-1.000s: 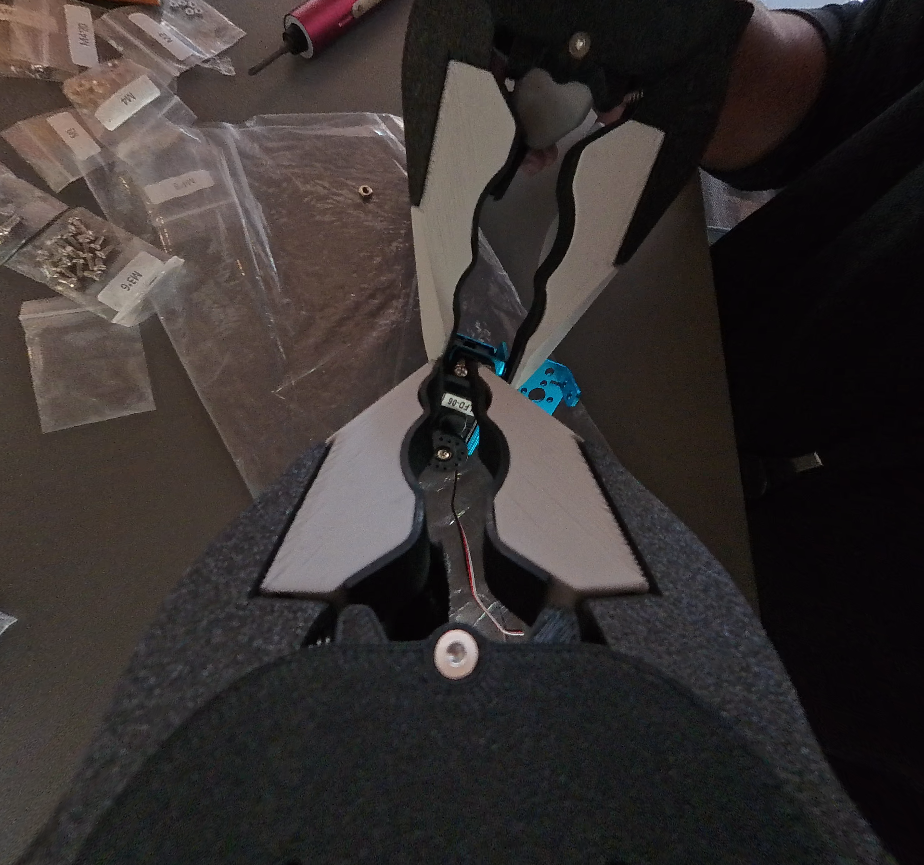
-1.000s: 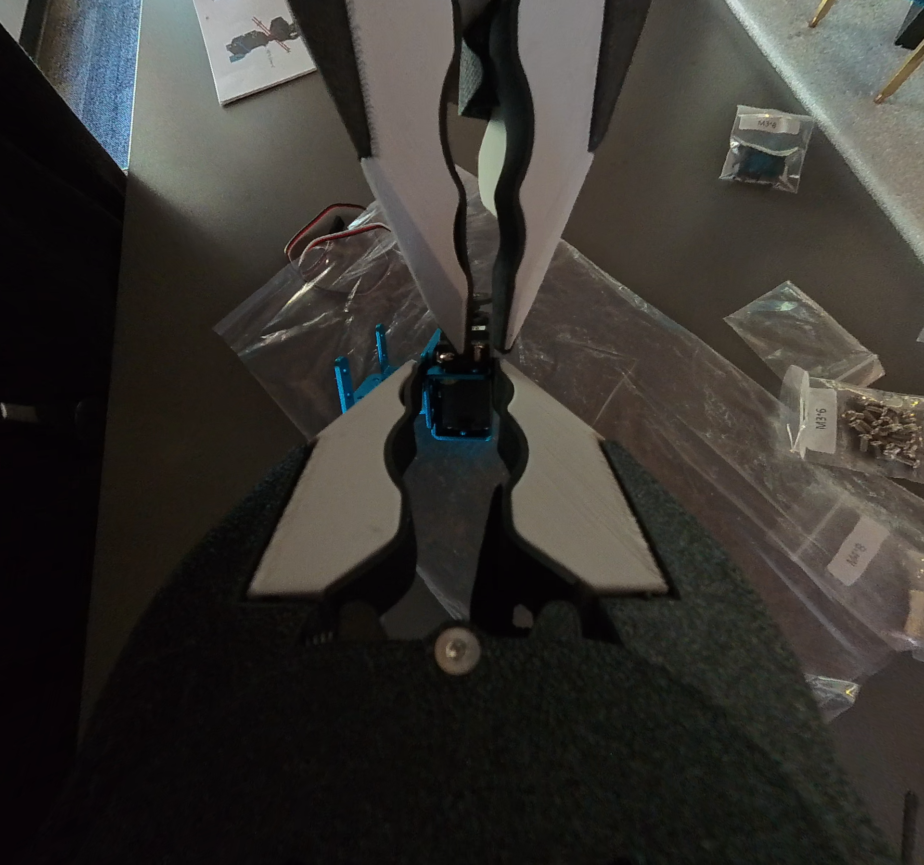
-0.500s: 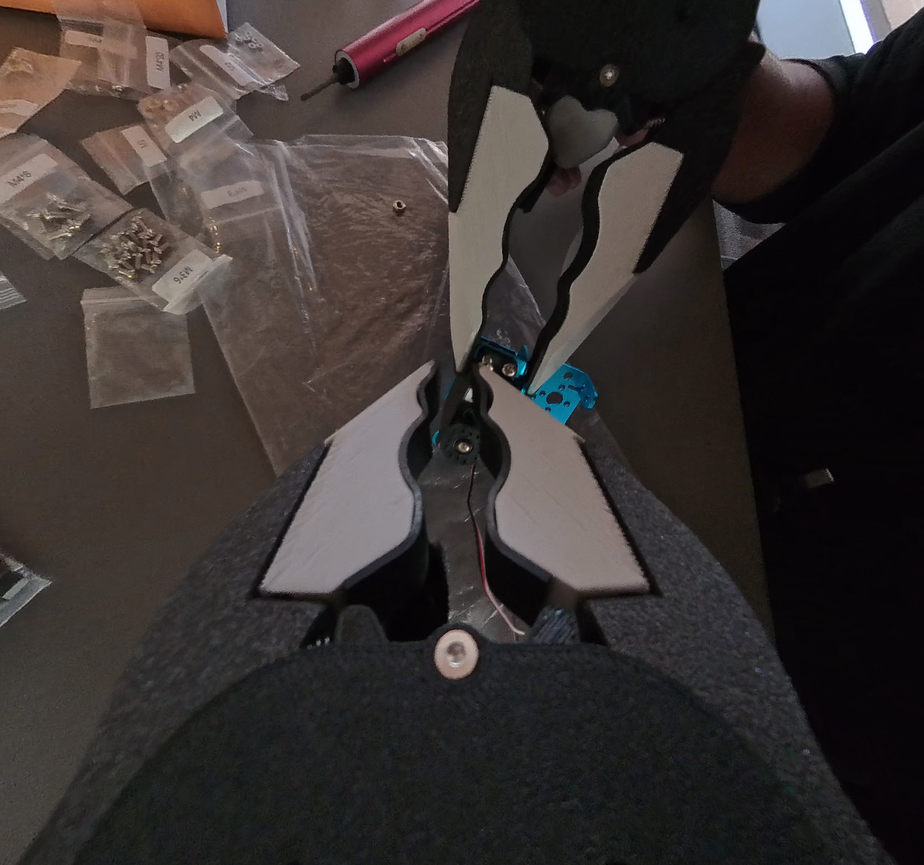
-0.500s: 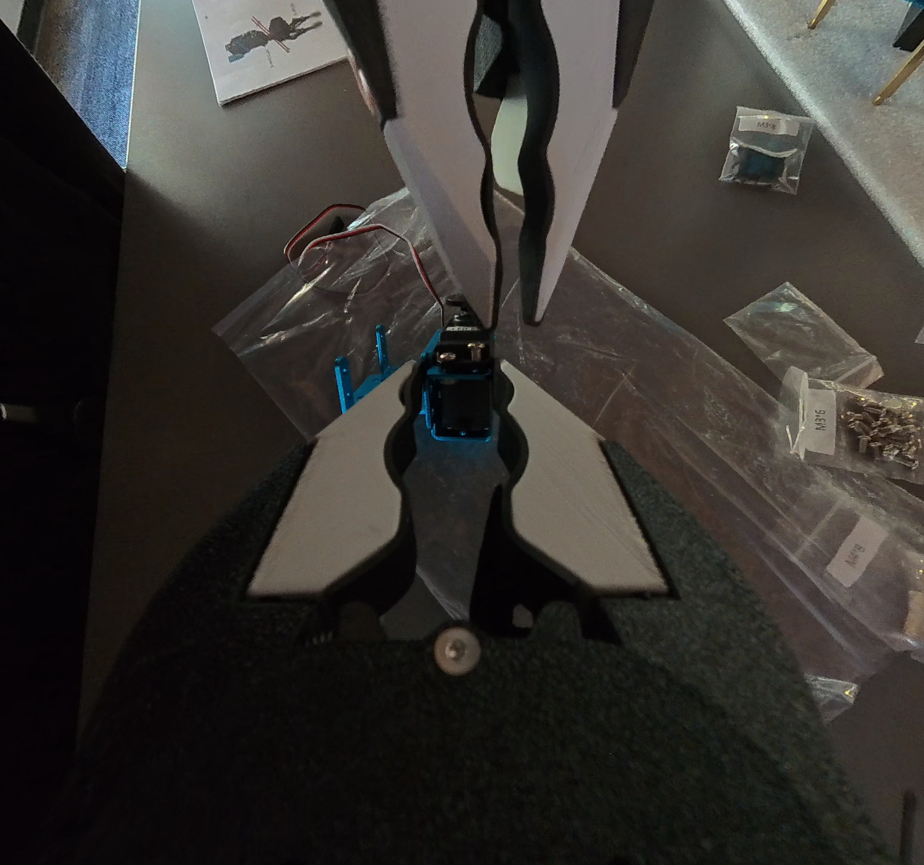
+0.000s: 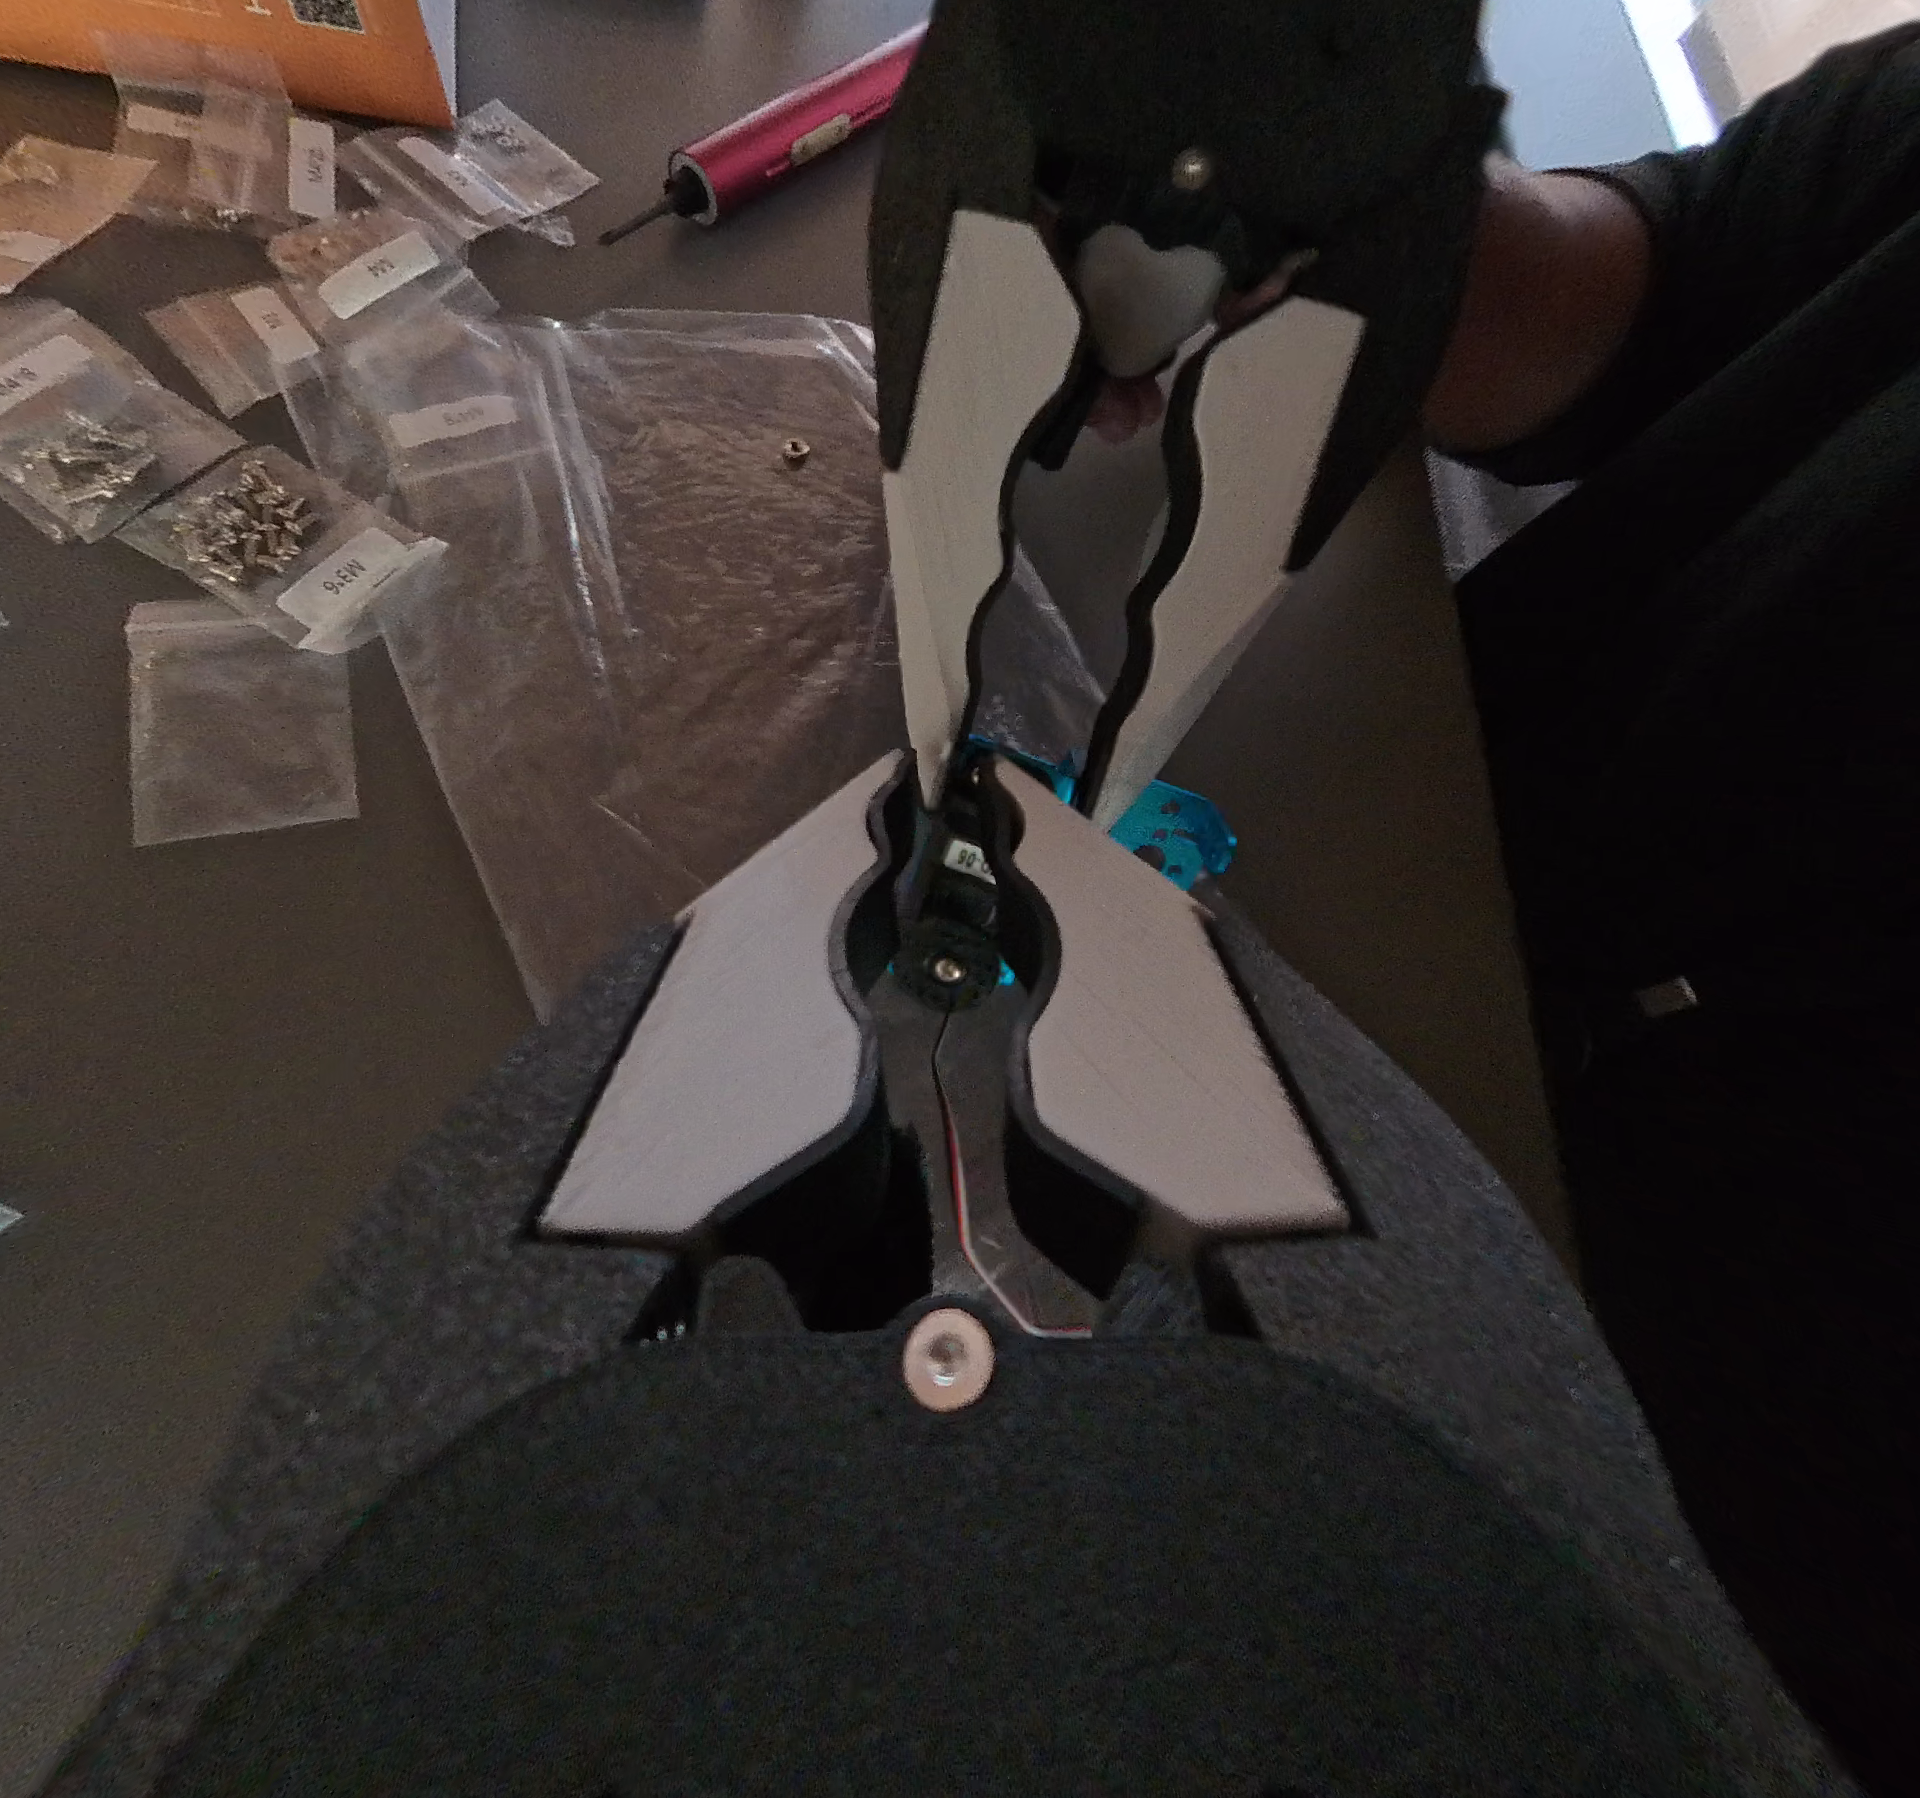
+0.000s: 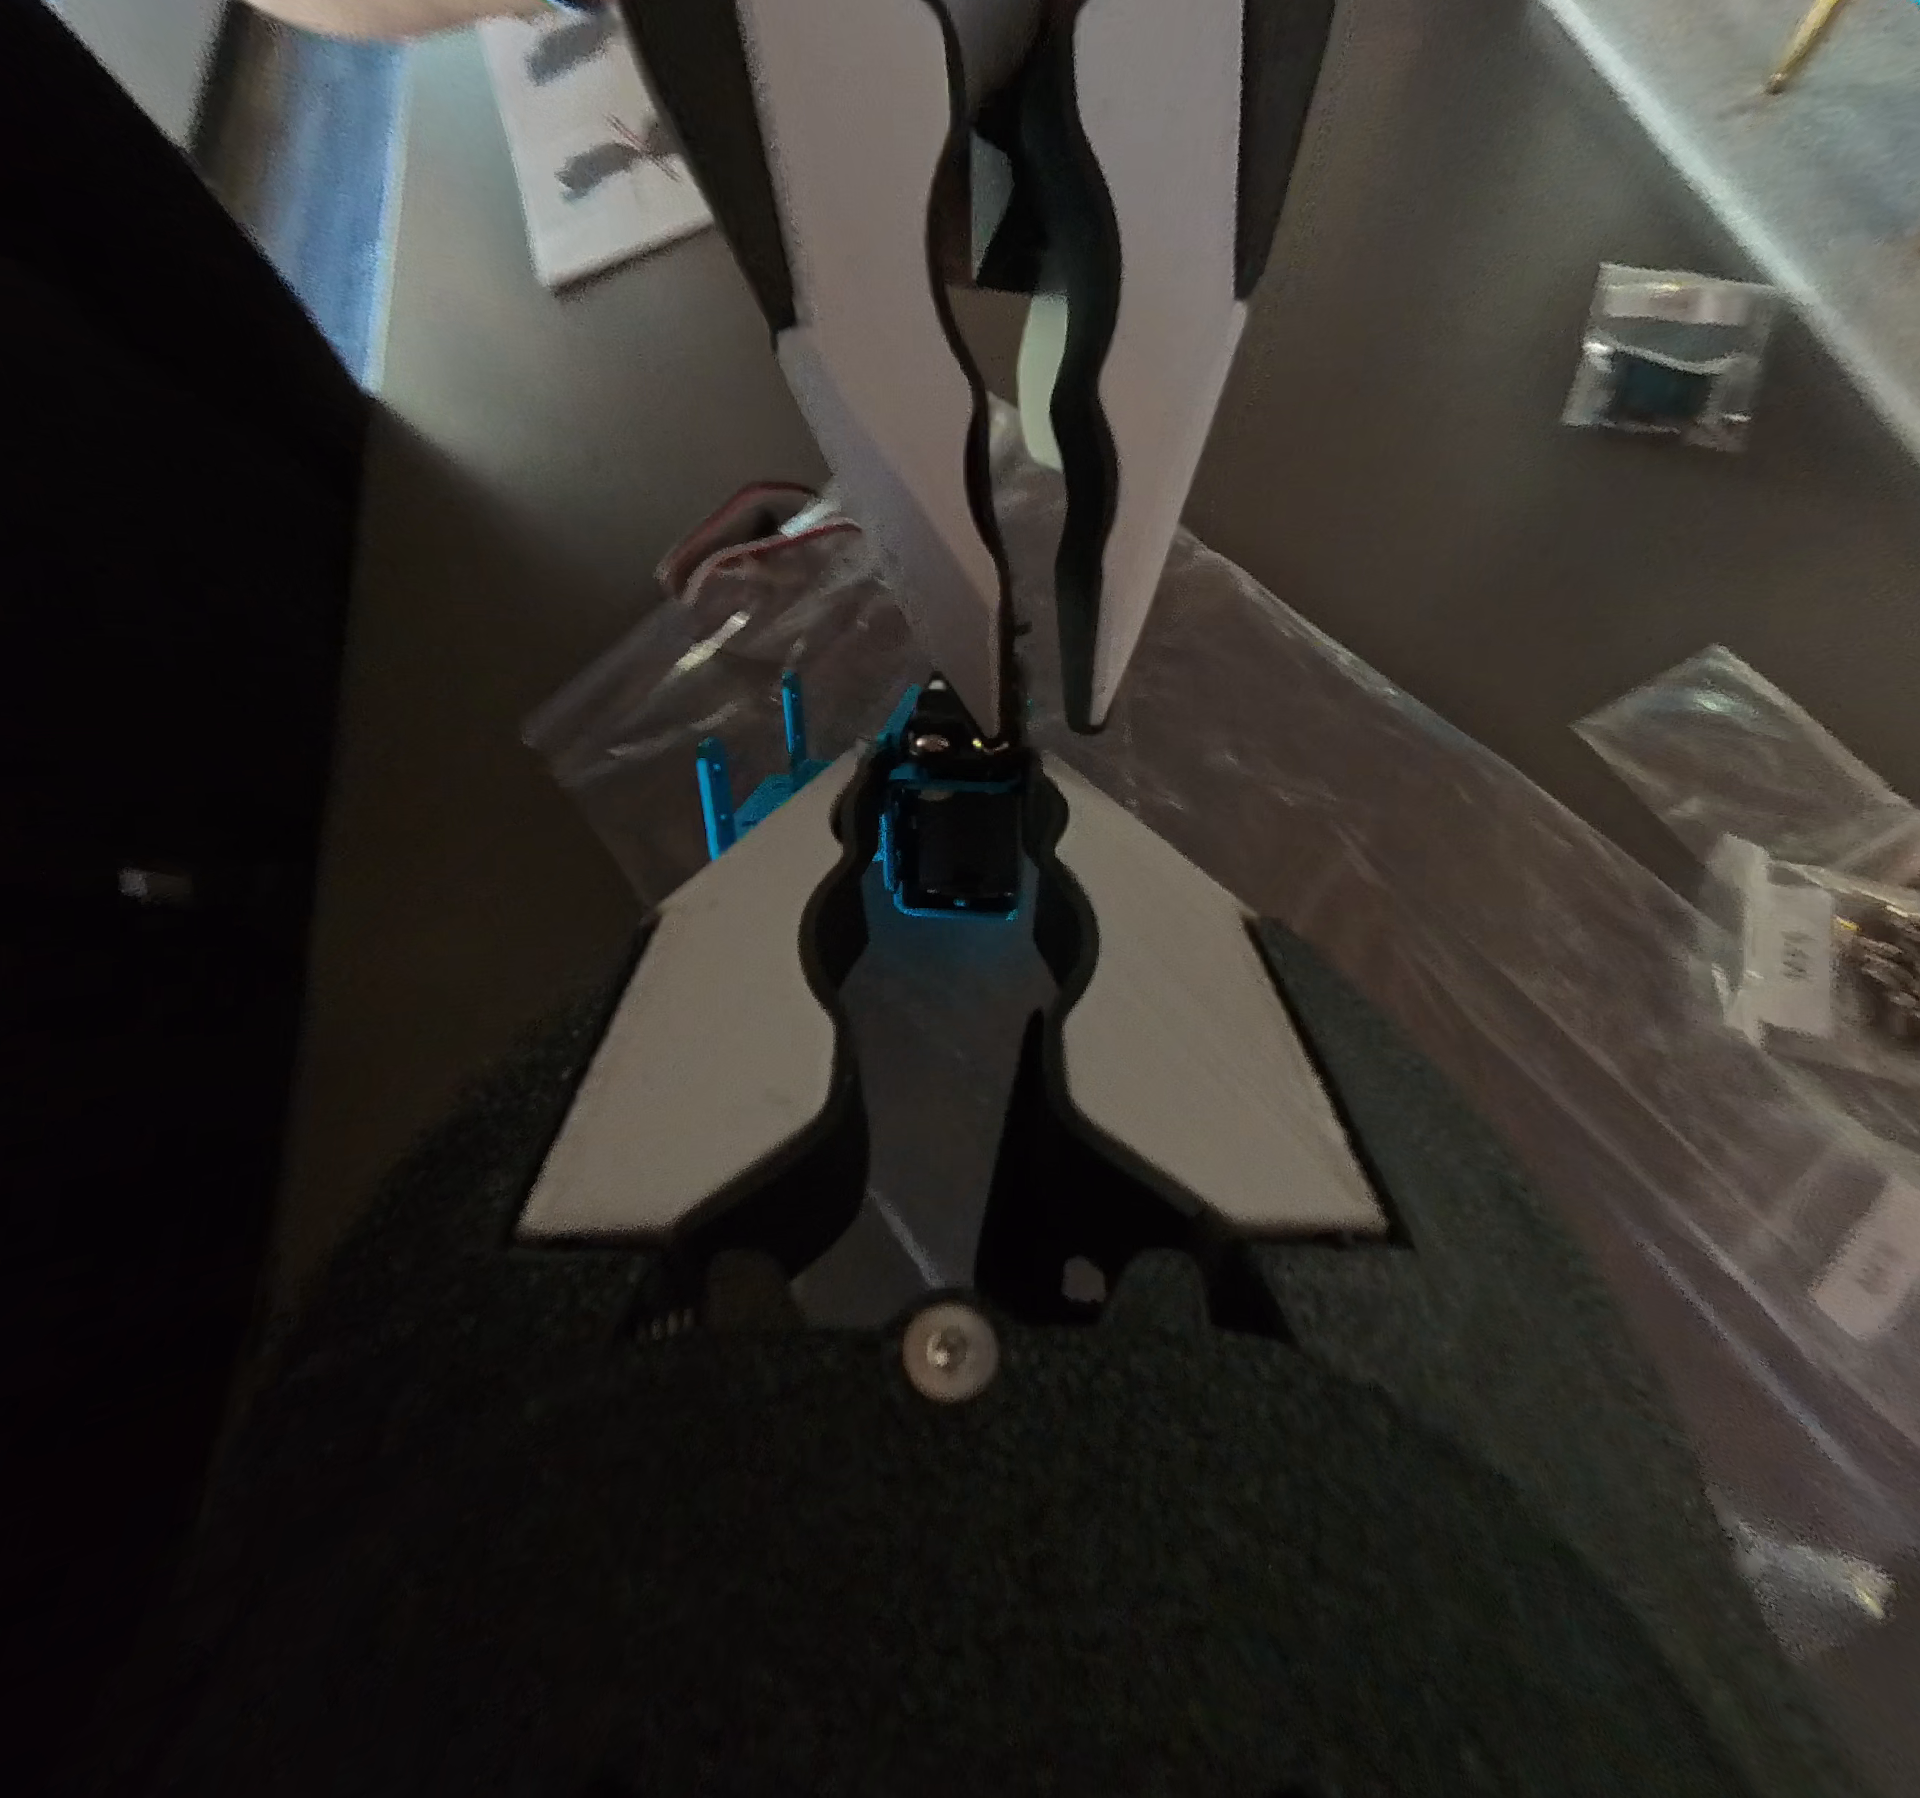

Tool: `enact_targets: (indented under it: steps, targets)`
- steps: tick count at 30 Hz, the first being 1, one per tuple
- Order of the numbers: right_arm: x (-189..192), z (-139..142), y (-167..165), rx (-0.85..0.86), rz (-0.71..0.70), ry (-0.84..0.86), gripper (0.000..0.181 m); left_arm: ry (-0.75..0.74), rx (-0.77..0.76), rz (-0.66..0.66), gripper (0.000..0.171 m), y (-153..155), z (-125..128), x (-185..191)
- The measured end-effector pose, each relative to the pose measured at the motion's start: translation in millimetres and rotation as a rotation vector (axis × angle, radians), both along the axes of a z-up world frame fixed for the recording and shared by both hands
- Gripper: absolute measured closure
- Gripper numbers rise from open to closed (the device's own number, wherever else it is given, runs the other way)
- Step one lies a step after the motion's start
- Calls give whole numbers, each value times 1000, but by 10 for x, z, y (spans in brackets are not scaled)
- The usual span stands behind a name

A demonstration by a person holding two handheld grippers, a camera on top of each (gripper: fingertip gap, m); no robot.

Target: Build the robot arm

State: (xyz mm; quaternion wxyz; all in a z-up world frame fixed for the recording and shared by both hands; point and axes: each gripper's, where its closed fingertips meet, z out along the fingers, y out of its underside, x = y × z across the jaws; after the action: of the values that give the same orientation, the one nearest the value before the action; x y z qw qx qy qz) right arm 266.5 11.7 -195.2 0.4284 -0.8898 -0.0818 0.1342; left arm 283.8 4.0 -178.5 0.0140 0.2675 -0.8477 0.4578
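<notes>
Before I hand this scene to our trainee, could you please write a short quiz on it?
1. True or false: the red screwdriver lies on the table, in no gripper.
2. What colour is the bracket between the fingers of the right hand-held gripper? A green, B blue, C yellow.
3. Fill in: in the left wrist view, the bagged screws lie to the ___ of the left hand-held gripper.

Key: 1 true; 2 B; 3 left.

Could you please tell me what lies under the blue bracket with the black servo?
A large clear plastic bag spreads on the dark table under the blue bracket. The tools' fingers hide whether it touches the bag.
</notes>
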Motion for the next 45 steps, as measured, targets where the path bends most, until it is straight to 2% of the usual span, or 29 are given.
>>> enact_targets:
  steps: [2, 5, 9, 13, 20, 33, 42, 45]
  targets:
    - [-64, 91, 46, -2, 34, 39, 156, -26, -45, 11, 161, 61, 85, -57]
    - [-169, 198, 83, -71, 114, -36, 156, -51, -120, 17, 160, 139, 166, -175]
    - [-229, 78, 142, -247, 197, -220, 155, -80, -120, 50, 159, 238, 50, -265]
    - [-297, -71, 216, -356, 256, -235, 155, -132, -100, 65, 161, 327, -80, -328]
    - [-323, -83, 359, -281, 219, -134, 154, -249, -77, 114, 160, 472, -123, -328]
    - [-360, -100, 425, -171, 85, -24, 154, -224, -155, 142, 154, 508, -68, -355]
    - [-298, -112, 340, -149, 26, -3, 154, -268, -155, 70, 153, 412, -21, -484]
    - [-297, -111, 332, -143, 25, 3, 153, -333, -95, 25, 143, 332, -75, -535]
